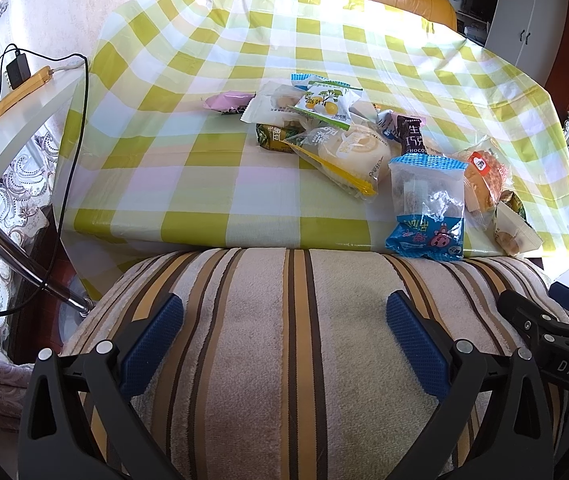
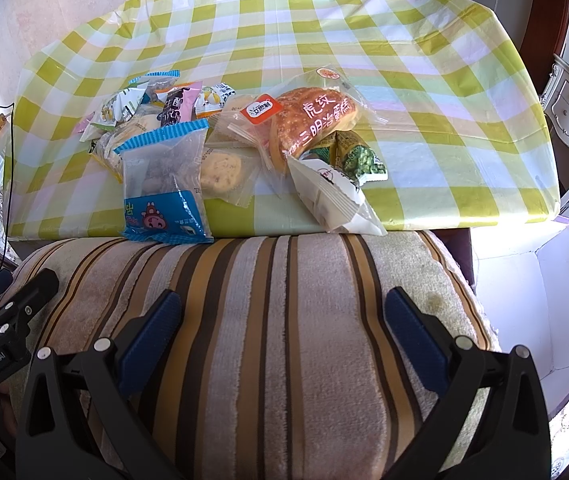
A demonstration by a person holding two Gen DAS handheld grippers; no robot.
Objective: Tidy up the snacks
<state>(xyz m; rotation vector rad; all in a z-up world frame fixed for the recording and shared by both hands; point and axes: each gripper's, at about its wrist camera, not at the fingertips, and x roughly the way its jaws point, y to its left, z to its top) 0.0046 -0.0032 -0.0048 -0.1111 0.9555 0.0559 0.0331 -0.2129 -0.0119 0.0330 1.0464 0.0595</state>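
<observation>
- Left gripper [image 1: 284,320] hovering over a striped cushion [image 1: 268,344] at the near edge of the table [image 1: 212,40]; fingers [image 1: 152,340] spread wide, nothing btwn them.
- Right gripper [image 2: 284,316] doing the same beside it; fingers [image 2: 416,328] released, empty. Both looking staged short of the pile, prob. lining up for a first pick.
- Snacks sitting in one loose heap on the checked cloth, near side of table, overlapping each other, so unsorted as yet.
- Blue-trimmed clear packet [image 2: 164,184] lying nearest, its lower edge hanging over the table edge against the cushion; easiest first grab, I'd judge.
- Tiger-stripe cake bag [image 2: 308,124] sitting right of it, leaning on a green pea packet [image 2: 358,160] and a white wrapper [image 2: 332,196].
- Count approx.: 1 blue-trimmed packet, 1 dark chocolate pack [image 1: 410,136], 1 pink packet [image 1: 228,102], 1 cake bag; roughly a dozen items total, exact no. unclear due to overlap.
- White box [image 2: 532,312] sitting open, right of cushion, below table level: likely the destination.
</observation>
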